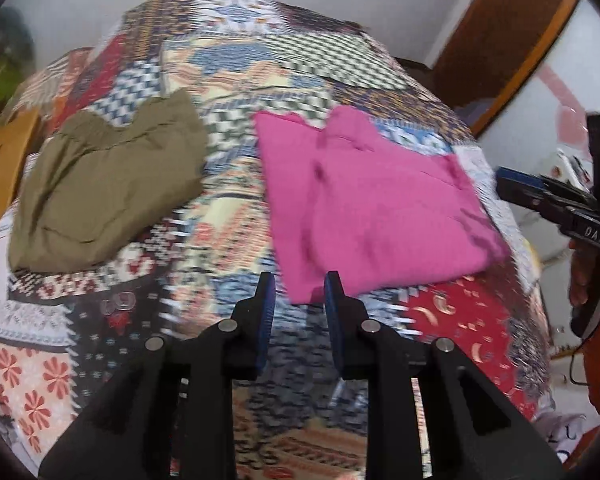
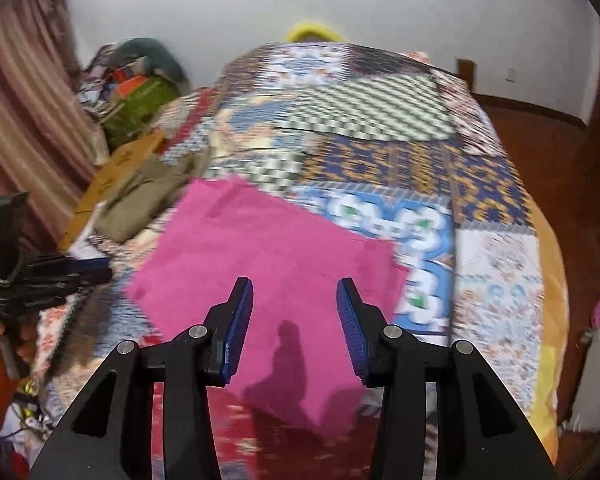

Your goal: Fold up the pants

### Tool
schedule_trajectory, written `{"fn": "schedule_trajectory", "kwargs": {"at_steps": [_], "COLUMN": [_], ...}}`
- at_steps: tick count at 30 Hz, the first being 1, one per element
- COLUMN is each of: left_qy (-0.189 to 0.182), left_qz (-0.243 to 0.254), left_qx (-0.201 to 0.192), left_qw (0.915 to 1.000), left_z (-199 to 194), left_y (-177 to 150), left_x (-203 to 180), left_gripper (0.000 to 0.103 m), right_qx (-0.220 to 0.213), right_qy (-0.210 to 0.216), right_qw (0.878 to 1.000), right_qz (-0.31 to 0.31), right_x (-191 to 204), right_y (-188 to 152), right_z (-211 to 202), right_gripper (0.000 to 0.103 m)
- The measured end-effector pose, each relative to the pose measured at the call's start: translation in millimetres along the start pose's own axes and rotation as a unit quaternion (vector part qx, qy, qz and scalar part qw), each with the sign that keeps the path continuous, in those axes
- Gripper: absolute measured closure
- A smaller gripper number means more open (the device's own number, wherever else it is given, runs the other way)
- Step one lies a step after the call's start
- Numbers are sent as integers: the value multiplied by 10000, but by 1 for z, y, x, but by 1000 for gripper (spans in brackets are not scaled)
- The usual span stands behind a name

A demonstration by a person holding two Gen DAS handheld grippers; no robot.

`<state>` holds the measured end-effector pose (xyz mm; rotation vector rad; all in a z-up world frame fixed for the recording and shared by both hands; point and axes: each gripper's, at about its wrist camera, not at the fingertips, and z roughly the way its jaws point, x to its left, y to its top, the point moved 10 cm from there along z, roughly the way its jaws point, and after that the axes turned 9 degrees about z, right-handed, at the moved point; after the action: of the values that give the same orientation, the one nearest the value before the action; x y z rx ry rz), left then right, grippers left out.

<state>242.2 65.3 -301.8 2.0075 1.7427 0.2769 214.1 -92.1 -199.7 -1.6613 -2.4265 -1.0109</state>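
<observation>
Pink pants [image 1: 380, 204] lie folded flat on the patchwork bedspread [image 1: 228, 216]; they also show in the right wrist view [image 2: 268, 264]. Olive pants [image 1: 104, 188] lie folded to their left, seen too in the right wrist view [image 2: 148, 196]. My left gripper [image 1: 300, 292] is open and empty, held above the bed just in front of the pink pants' near edge. My right gripper [image 2: 294, 298] is open and empty, held above the pink pants. It also shows at the right edge of the left wrist view [image 1: 512, 184].
A cardboard box [image 2: 116, 176] and a pile of bags and clothes [image 2: 140, 96] stand left of the bed. A striped curtain [image 2: 24, 128] hangs at far left. Wooden floor [image 2: 540, 140] lies right of the bed. The white wall [image 2: 340, 4] is behind.
</observation>
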Motion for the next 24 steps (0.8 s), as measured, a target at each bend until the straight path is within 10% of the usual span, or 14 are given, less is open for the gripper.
{"fn": "schedule_trajectory", "kwargs": {"at_steps": [5,21,24], "left_qy": [-287,557,1515], "left_qz": [384,632,755], "left_qx": [36,281,331], "left_qw": [9988,9961,9850], "left_z": [6,27,17], "left_y": [-4,-8,-11], "left_x": [-34,-1,31], "left_gripper": [65,54,59], "right_qx": [287,661,651], "right_qy": [208,37,-41], "right_qw": [9987,9962,9965], "right_qz": [-369,-563,-528], "right_x": [38,21,15], "right_y": [-21,-59,-60], "right_z": [18,39,38], "right_gripper": [63,64,64]}}
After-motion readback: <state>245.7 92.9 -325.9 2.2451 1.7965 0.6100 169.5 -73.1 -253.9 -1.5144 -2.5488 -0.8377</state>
